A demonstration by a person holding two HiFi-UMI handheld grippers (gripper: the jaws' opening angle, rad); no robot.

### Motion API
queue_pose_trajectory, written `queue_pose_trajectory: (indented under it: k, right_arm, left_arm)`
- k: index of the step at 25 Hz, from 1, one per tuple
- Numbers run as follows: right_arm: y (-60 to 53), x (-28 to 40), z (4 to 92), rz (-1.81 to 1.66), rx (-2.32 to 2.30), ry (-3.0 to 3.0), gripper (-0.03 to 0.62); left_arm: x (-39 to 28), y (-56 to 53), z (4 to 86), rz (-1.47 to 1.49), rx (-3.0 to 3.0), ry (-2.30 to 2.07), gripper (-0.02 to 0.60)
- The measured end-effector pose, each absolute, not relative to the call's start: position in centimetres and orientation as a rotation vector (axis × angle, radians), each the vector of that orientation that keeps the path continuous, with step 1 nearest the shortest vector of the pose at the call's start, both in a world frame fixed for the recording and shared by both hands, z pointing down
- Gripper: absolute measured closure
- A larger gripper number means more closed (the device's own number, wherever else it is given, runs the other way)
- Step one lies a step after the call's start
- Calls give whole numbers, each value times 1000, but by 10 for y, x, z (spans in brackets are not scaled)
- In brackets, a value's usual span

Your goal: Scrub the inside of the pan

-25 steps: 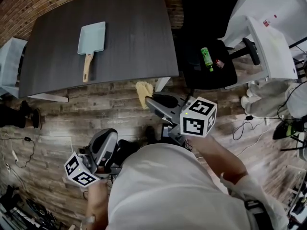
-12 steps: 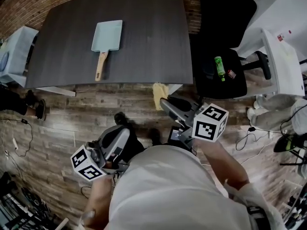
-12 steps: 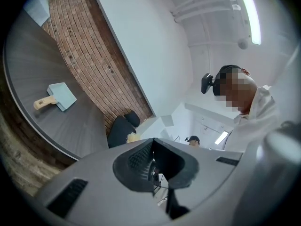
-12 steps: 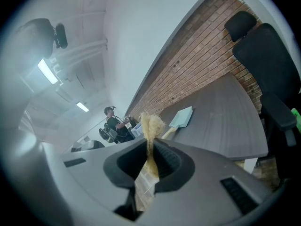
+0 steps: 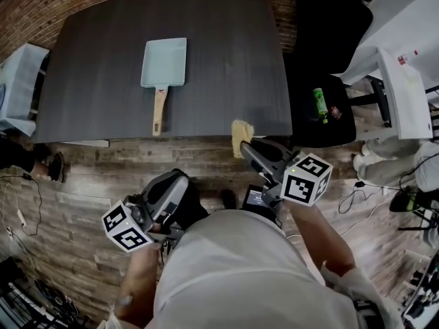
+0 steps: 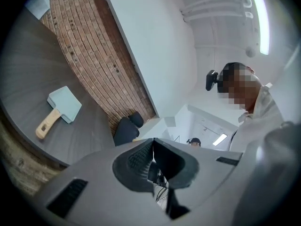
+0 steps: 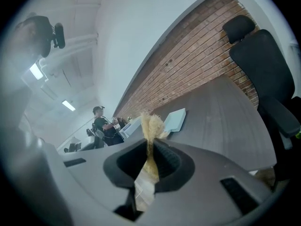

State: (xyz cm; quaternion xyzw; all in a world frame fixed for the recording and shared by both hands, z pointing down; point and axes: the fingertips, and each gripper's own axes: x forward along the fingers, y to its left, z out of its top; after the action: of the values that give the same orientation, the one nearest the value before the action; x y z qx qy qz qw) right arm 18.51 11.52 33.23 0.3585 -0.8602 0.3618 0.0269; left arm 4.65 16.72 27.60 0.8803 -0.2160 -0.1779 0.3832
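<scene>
**Q:** Head view: what is shown ahead?

**A:** A dark table [image 5: 226,60] is seen, with the left gripper [image 5: 180,178] and right gripper [image 5: 244,144] held short of its near edge, above the wooden floor [image 5: 103,177].

**Q:** How is the left gripper found?

**A:** Its jaws are pressed together with nothing between them.

**Q:** And the right gripper?

**A:** It is clamped on a yellow pad [image 5: 240,130], whose frayed tuft sticks out past the jaw tips, just at the table edge.

**Q:** Where is the pan [image 5: 164,62] placed?

**A:** It is laid flat on the table, well apart from both grippers. A pale blue rectangular body is seen, with a wooden handle [image 5: 158,110] pointed toward the near edge.
</scene>
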Motion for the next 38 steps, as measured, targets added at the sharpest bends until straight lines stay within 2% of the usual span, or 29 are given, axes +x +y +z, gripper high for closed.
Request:
queue_pose_trajectory:
  k: [9, 12, 17, 30, 38]
  right_arm:
    - [60, 120, 333, 1053, 1200, -2569, 551]
    - [45, 101, 336, 1015, 1217, -2540, 551]
    - [21, 71, 338, 934, 1212, -2502, 551]
    - [-78, 30, 363, 709, 1101, -2364, 551]
    - [-148, 15, 411, 600, 1004, -2252, 551]
  left_arm:
    - [-26, 106, 302, -357, 2226, -549, 566]
    - [-47, 91, 319, -315, 2208, -555, 488]
    - [-65, 68, 349, -247, 2202, -537, 448]
    - [-49, 17, 434, -65, 2099, -581, 342]
    - [-35, -9, 485, 38, 1969, -644, 330]
